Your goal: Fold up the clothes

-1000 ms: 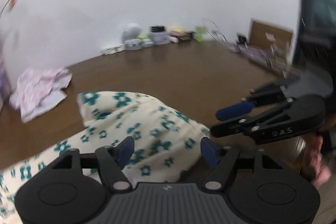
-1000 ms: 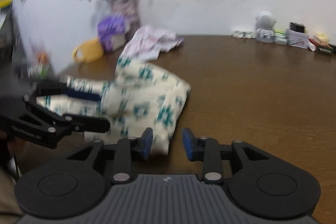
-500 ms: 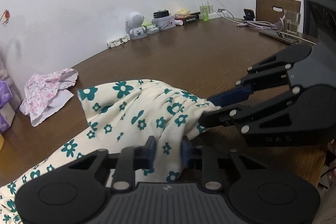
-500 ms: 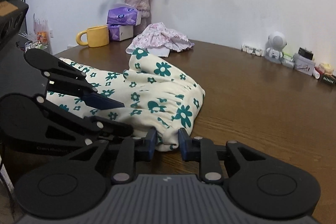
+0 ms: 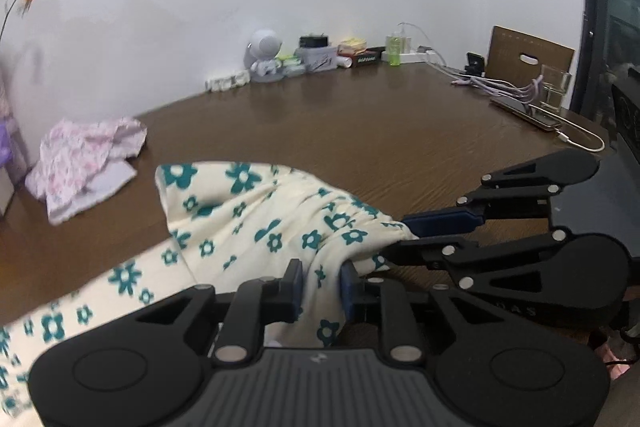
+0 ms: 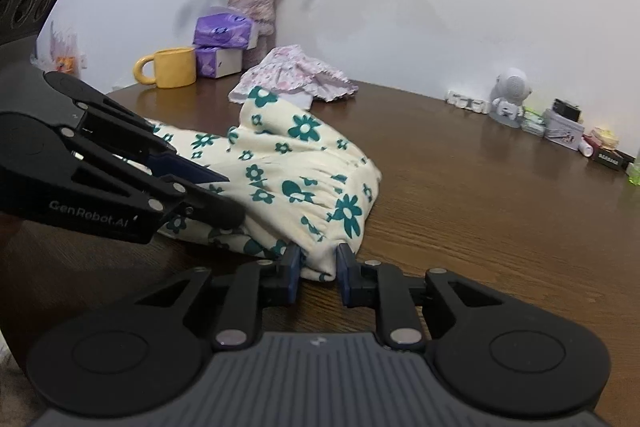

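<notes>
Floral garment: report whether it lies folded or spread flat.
Neither: the floral garment is bunched in a rumpled heap on the table, both grippers pinching its near edge.

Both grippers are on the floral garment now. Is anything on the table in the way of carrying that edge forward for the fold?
Nothing visible: the table beyond the floral garment is bare. The pink garment lies farther back.

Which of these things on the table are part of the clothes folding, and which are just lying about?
Part of the job:
- cream floral garment, gripped at its near edge
- left gripper and right gripper, jaws closed on it
- pink floral garment, perhaps waiting its turn

Just lying about:
- yellow mug
- purple tissue packs
- vase of dried roses
- white astronaut figure
- drinking glass
</notes>
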